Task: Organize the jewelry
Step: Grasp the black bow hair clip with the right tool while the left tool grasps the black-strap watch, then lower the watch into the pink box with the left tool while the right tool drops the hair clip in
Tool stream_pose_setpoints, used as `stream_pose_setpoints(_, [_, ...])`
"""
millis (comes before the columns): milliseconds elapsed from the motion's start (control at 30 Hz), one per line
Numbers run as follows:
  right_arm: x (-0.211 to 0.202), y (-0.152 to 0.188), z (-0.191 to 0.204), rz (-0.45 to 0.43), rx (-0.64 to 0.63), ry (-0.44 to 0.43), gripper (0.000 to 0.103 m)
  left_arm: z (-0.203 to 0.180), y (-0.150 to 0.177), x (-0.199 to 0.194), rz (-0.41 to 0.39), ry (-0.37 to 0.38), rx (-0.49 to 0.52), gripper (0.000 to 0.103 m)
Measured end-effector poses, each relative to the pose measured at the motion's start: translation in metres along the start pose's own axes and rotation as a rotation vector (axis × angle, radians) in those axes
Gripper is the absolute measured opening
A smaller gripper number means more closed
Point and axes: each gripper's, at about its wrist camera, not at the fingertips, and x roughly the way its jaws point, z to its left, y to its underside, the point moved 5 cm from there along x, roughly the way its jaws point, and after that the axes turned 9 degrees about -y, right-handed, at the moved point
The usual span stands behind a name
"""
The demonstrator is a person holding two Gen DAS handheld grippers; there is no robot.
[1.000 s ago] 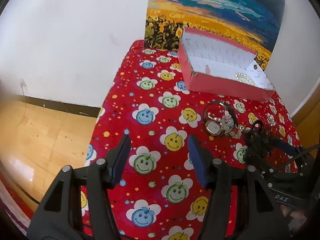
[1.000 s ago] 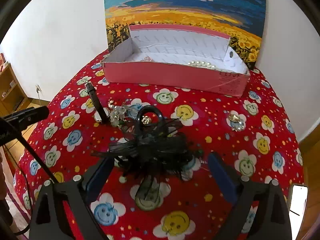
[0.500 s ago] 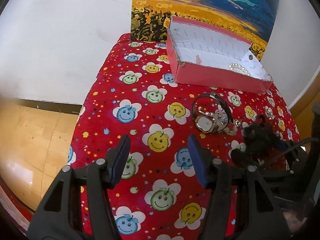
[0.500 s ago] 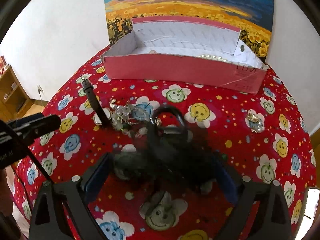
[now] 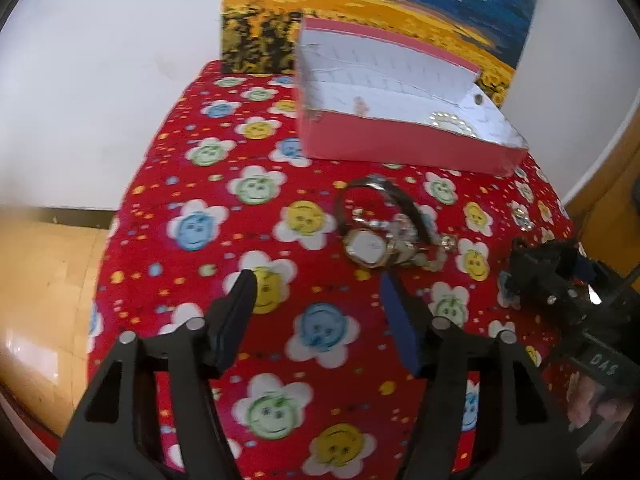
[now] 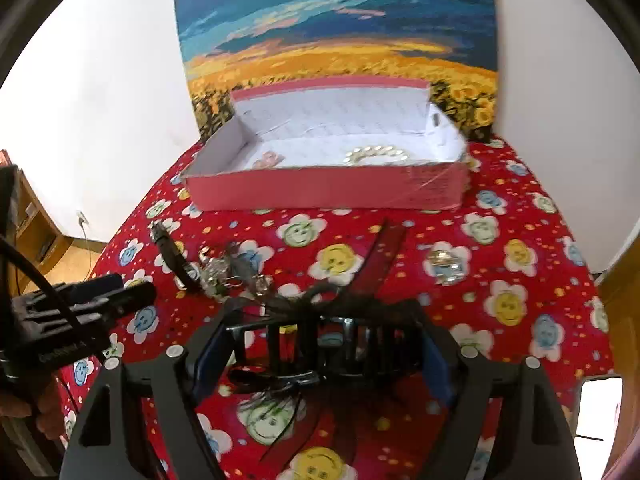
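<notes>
A pink box [image 6: 320,190] with a white inside stands at the back of the red smiley tablecloth [image 5: 224,184]. It holds a pearl bracelet [image 6: 376,154]. My right gripper [image 6: 320,332] is closing, and a black feathered hair clip [image 6: 312,346] spans the gap between its blue pads, touching both. My left gripper [image 5: 316,280] hovers over the cloth with its jaws opening and nothing between them. Just beyond its right fingertip lies a white-faced watch [image 5: 366,246] tangled with crystal jewellery [image 5: 404,232]. The left wrist view shows the right gripper [image 5: 560,280] at the far right.
A silver brooch [image 6: 444,264] lies alone on the cloth at the right. A small pink item [image 6: 270,158] sits in the box's left part. A sunflower painting [image 6: 336,40] leans on the white wall behind the box. The table drops to wooden floor [image 5: 44,280] at the left.
The right gripper has narrowed around the black hair clip, which now sits between its pads. The left gripper has moved towards the watch and its jaws have widened slightly.
</notes>
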Motion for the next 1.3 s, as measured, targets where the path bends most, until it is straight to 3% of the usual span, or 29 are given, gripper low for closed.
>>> stream_pose_setpoints(267, [-0.012,0.003,-0.019,0.003,0.058,-0.035,0.082,-0.023,-0.004,0.018,0.014,-0.02,0.051,0.062])
stream_pose_setpoints(533, [-0.017,0.003,-0.027,-0.015,0.079,-0.058,0.082,-0.029,-0.015,0.026,-0.025,0.026,0.038,0.059])
stream_pose_setpoints(600, [-0.017,0.003,-0.028,-0.017,0.08,-0.058,0.082,-0.029,-0.017,0.027,-0.037,0.029,0.04,0.049])
stream_pose_setpoints(633, [-0.017,0.003,-0.028,-0.017,0.081,-0.059,0.082,-0.03,-0.017,0.026,-0.042,0.038,0.041,0.032])
stream_pose_setpoints(667, [-0.017,0.003,-0.029,-0.017,0.082,-0.061,0.082,-0.03,-0.017,0.026,-0.042,0.041,0.042,0.022])
stream_pose_setpoints(833, [-0.019,0.002,-0.03,-0.024,0.09,-0.066,0.082,-0.027,-0.016,0.021,-0.045,0.059,0.026,0.012])
stream_pose_setpoints(867, [-0.02,0.002,-0.03,-0.024,0.09,-0.068,0.082,-0.026,-0.016,0.019,-0.049,0.057,0.024,0.003])
stream_pose_setpoints(1300, [-0.032,-0.002,-0.022,-0.046,0.065,-0.08,0.082,-0.021,-0.022,-0.019,-0.103,0.094,0.009,0.001])
